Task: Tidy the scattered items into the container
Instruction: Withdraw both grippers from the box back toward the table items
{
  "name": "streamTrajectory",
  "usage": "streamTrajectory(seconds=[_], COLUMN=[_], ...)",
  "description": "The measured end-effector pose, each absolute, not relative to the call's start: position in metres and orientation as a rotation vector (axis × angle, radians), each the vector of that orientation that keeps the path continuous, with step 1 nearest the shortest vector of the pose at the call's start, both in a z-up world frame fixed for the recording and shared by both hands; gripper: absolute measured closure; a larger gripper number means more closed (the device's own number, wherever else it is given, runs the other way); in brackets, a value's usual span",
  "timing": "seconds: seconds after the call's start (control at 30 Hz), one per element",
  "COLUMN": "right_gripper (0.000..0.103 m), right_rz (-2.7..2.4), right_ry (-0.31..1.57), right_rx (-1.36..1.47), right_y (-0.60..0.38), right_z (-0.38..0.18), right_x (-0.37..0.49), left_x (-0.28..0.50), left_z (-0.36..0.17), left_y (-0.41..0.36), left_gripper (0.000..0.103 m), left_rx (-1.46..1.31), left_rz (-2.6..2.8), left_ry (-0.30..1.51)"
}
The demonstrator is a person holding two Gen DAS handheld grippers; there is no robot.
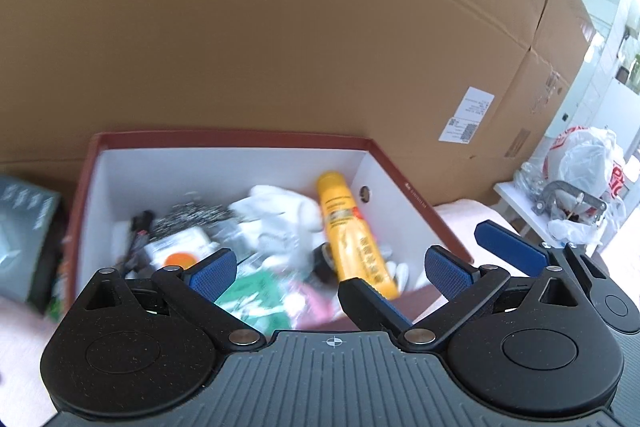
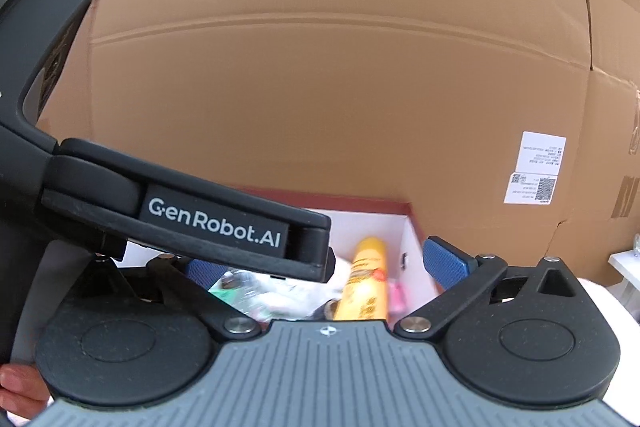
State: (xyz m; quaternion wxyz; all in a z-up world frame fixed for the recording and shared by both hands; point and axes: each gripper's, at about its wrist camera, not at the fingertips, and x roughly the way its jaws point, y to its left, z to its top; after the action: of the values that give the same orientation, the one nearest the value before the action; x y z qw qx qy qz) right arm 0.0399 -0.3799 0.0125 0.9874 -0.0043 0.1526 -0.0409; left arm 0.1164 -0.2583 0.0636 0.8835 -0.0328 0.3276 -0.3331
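A red-brown box (image 1: 232,138) with white inner walls holds a lying yellow bottle (image 1: 352,235), white cloth (image 1: 280,211), a steel scourer (image 1: 188,217), a green packet (image 1: 252,291) and other small items. My left gripper (image 1: 330,269) hovers open over the box's near side, nothing between its blue pads. One blue finger (image 1: 510,246) of the right gripper shows beside it. In the right wrist view my right gripper (image 2: 325,269) is also open and empty above the box (image 2: 360,205) and yellow bottle (image 2: 366,279). The left gripper's black body (image 2: 216,223) crosses in front and hides the box's left part.
A tall cardboard carton (image 1: 280,27) stands right behind the box. A dark grey package (image 1: 24,227) sits to the left. On the right, a small white table carries a plastic bag (image 1: 584,175) and a metal clamp (image 1: 568,199). Pink cloth (image 1: 468,215) covers the surface. A hand (image 2: 16,387) shows low left.
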Motion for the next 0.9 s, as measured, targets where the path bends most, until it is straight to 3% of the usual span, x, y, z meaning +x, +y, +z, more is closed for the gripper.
streamTrajectory(seconds=[0.23, 0.9], right_gripper=[0.001, 0.001], right_rz=[-0.007, 0.255], right_ry=[0.300, 0.488], right_rx=[-0.032, -0.048], right_y=[-0.335, -0.177], right_z=[0.004, -0.044], right_x=[0.005, -0.045], left_x=[0.067, 0.012], left_z=[0.053, -0.017], left_y=[-0.196, -0.022], left_gripper=[0.000, 0.000], left_rx=[-0.075, -0.168], left_rz=[-0.597, -0.340], left_ry=[0.605, 0.666])
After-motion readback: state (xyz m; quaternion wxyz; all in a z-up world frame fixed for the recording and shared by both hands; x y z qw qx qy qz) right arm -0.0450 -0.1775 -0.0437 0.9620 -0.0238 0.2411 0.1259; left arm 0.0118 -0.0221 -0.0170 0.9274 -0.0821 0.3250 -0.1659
